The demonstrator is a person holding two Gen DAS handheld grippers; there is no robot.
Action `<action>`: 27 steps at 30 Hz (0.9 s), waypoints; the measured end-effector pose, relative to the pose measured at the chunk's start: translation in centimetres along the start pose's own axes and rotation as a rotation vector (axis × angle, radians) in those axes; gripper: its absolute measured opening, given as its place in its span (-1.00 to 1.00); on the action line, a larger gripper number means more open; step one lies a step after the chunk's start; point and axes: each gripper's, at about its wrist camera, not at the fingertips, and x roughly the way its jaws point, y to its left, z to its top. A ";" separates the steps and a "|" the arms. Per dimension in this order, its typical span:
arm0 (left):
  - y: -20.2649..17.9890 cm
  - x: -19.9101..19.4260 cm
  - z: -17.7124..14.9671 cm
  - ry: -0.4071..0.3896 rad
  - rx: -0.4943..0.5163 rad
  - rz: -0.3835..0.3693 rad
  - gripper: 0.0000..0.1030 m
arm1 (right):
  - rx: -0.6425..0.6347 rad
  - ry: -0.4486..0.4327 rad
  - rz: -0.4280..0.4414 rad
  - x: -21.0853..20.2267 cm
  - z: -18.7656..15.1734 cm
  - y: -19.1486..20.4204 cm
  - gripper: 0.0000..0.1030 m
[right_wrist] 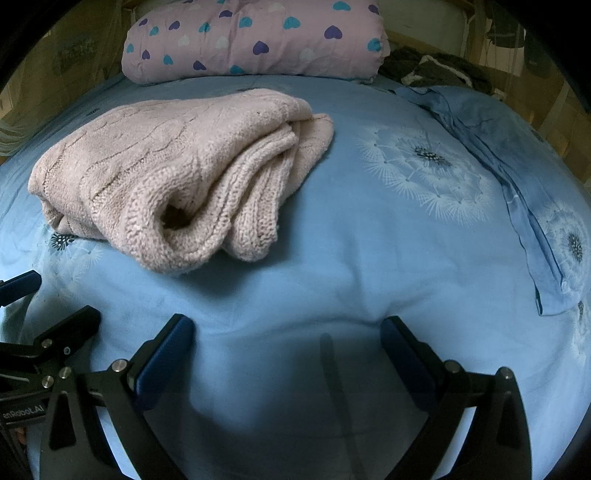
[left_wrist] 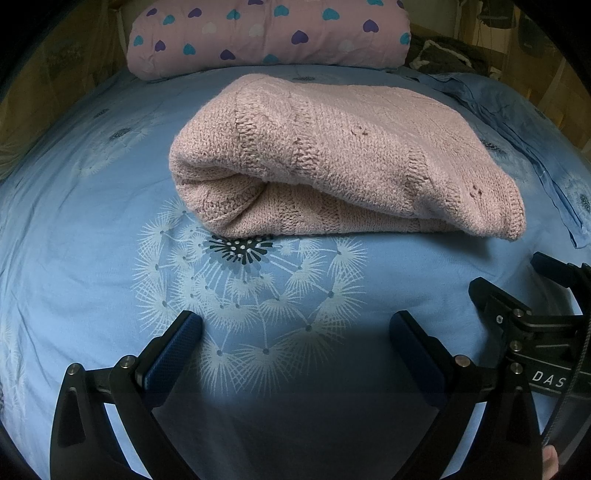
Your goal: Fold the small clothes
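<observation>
Left wrist: folded pink sweater (left_wrist: 332,155).

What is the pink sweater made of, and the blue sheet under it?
The sweater looks like soft knitted yarn, maybe wool or acrylic: you can see chunky loops and ribbed rows, with a matte, fuzzy surface. The sheet looks like thin woven cotton or a similar cloth: smooth, flat, lightly wrinkled, with printed dandelions.

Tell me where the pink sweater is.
The sweater lies folded on the blue sheet, ahead of the open left gripper and before the heart-print quilt.
</observation>
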 end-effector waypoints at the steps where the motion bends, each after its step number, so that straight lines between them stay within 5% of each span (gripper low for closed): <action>1: 0.0 0.0 0.0 0.000 0.000 0.000 0.72 | 0.000 0.000 0.000 0.0 0.0 0.0 1.00; 27: 0.0 -0.1 0.0 -0.002 -0.006 -0.005 0.71 | -0.002 0.000 -0.002 0.0 0.1 -0.1 1.00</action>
